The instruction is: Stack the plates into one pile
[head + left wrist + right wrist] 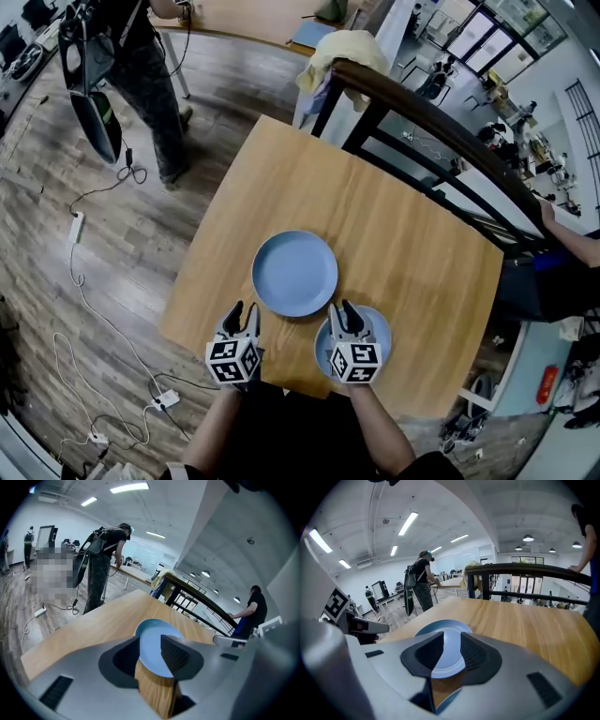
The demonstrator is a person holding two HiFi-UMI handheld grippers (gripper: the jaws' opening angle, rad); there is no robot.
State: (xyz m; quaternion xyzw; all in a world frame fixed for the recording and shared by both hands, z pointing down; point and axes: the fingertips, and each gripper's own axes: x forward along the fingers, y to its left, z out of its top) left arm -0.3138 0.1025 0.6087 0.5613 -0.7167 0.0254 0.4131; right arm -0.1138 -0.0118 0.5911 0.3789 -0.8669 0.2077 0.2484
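A large blue plate (294, 273) lies near the middle of the wooden table (412, 234). A smaller blue plate (379, 330) sits by the near edge, partly hidden under my right gripper (345, 317). That gripper hovers over it, open, with nothing between the jaws; the plate's rim (442, 701) shows below the gripper (446, 651), and the large plate (440, 631) lies ahead. My left gripper (243, 314) stands open over bare wood just short of the large plate (157, 629). The left gripper (151, 657) holds nothing.
A black railing (441, 122) runs along the table's far right side, with a cloth (342, 52) draped on it. A person (141, 66) stands on the wood floor at the upper left. Cables and a power strip (77, 225) lie on the floor at left. Another person's arm (567, 246) is at right.
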